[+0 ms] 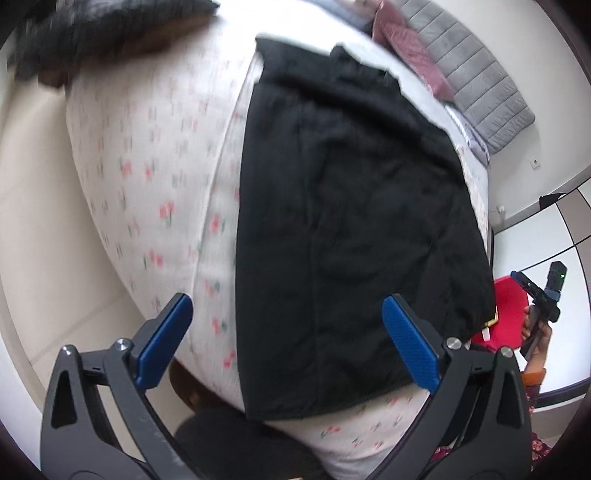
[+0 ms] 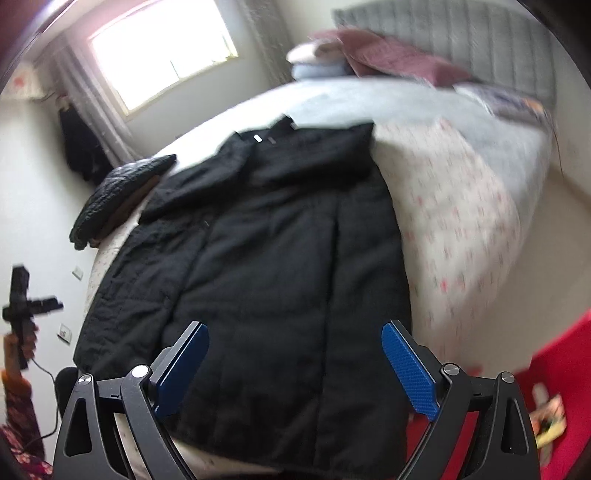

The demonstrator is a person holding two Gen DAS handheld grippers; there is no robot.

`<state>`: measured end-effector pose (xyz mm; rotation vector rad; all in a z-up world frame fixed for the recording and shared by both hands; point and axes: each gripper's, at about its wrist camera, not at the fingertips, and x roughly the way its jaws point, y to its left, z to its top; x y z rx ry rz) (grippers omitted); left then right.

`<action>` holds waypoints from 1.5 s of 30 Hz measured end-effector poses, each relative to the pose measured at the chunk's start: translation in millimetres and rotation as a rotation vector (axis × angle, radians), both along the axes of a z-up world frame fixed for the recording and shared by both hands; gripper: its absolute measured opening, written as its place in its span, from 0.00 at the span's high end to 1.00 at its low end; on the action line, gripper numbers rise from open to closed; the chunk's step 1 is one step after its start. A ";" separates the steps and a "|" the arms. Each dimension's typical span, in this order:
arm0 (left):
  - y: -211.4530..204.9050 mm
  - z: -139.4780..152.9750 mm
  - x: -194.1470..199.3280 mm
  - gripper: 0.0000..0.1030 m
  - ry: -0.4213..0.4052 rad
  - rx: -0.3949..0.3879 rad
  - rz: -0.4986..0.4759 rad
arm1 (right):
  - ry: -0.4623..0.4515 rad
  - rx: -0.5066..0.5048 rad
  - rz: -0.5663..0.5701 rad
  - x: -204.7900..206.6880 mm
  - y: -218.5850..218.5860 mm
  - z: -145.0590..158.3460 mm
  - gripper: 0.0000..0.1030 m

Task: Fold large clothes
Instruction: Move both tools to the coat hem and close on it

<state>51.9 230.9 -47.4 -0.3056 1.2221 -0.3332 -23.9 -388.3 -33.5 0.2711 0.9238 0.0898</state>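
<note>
blurred throughout in both views, floral bedsheet (image 1: 155, 177) print smeared to streaks. black coat (image 1: 343, 221) partly folded over itself, lower layers hidden; quilting barely readable in the left wrist view. near hem covered by the right gripper (image 2: 295, 365) frame in the right wrist view, far collar too soft to make out. dark folded garment (image 1: 99, 33) cut off by the top edge. pillows (image 2: 373, 55) at the headboard (image 1: 476, 85) smeared, count unclear. red object (image 2: 554, 365) cut off at the right edge, kind not tellable. left gripper (image 1: 288, 339) body cut by the lower edge. small bright item (image 2: 550, 421) near the red object too blurred to name.
</note>
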 end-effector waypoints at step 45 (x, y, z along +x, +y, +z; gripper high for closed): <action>-25.0 -61.8 -17.1 0.35 0.159 -0.572 -0.151 | -0.011 0.710 -0.125 -26.9 -76.7 -128.4 0.36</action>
